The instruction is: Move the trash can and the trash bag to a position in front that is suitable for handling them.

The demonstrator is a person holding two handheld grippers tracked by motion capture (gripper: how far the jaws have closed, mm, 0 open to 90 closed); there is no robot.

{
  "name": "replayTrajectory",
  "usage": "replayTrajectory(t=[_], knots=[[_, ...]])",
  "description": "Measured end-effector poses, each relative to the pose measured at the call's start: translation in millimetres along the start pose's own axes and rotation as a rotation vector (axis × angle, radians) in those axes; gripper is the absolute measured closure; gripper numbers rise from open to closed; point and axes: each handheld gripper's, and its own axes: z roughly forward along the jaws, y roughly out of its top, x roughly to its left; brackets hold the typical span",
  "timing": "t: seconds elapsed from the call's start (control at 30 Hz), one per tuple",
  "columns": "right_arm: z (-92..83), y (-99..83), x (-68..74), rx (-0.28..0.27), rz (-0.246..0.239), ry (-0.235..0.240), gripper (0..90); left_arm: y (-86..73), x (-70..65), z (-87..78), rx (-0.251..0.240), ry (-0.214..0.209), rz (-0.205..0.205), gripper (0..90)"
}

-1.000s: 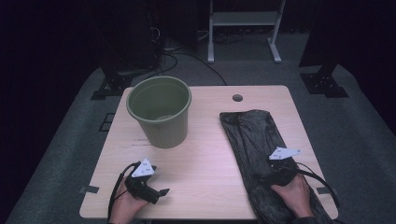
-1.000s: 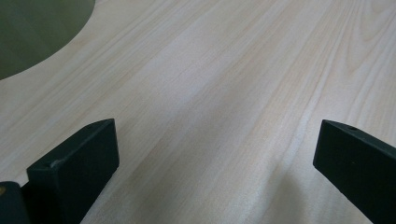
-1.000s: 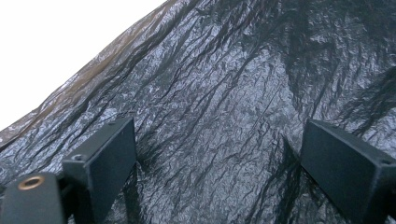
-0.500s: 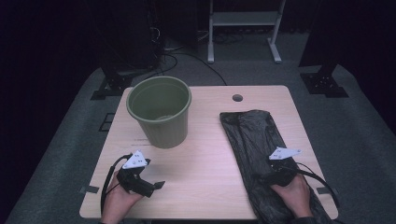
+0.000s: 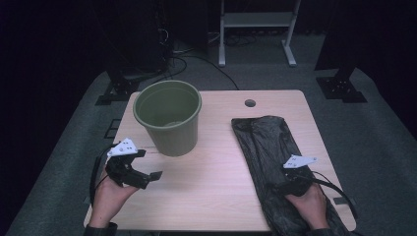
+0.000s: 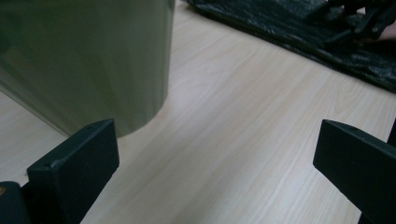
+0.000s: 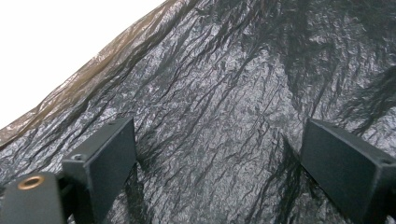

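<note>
An olive-green bucket (image 5: 167,118) stands upright on the left half of the wooden table (image 5: 216,182). A crumpled black plastic bag (image 5: 265,142) lies flat along the right half. My left gripper (image 5: 150,164) hovers open just in front and to the left of the bucket, held by a hand. In the left gripper view the bucket wall (image 6: 93,60) fills the upper left beyond the wide-apart jaws of the left gripper (image 6: 215,154). My right gripper (image 5: 289,183) rests low over the near end of the bag. The right gripper (image 7: 224,154) is open, with bag (image 7: 224,102) between and beyond its jaws.
A round cable hole (image 5: 250,103) sits near the table's far edge. Bare wood lies between bucket and bag. In the left gripper view the bag (image 6: 289,28) and the other gripper (image 6: 369,18) show at the top right. Stand legs (image 5: 255,34) rise behind the table.
My left gripper has moved forward and to the left, closer to the bucket's base. The right gripper and the bag have stayed where they were.
</note>
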Motion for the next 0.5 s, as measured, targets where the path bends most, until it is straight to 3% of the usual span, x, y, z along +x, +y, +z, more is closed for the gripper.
replayTrajectory(t=[0.3,0.5], knots=[[0.0,0.0,-0.2,0.000,-0.001,0.000,9.3,22.8,17.0,-20.0,-0.025,0.016,-0.006,0.0],[0.0,0.0,-0.1,0.000,0.000,0.000,9.3,50.9,31.1,-27.2,-0.037,0.029,0.006,0.0]])
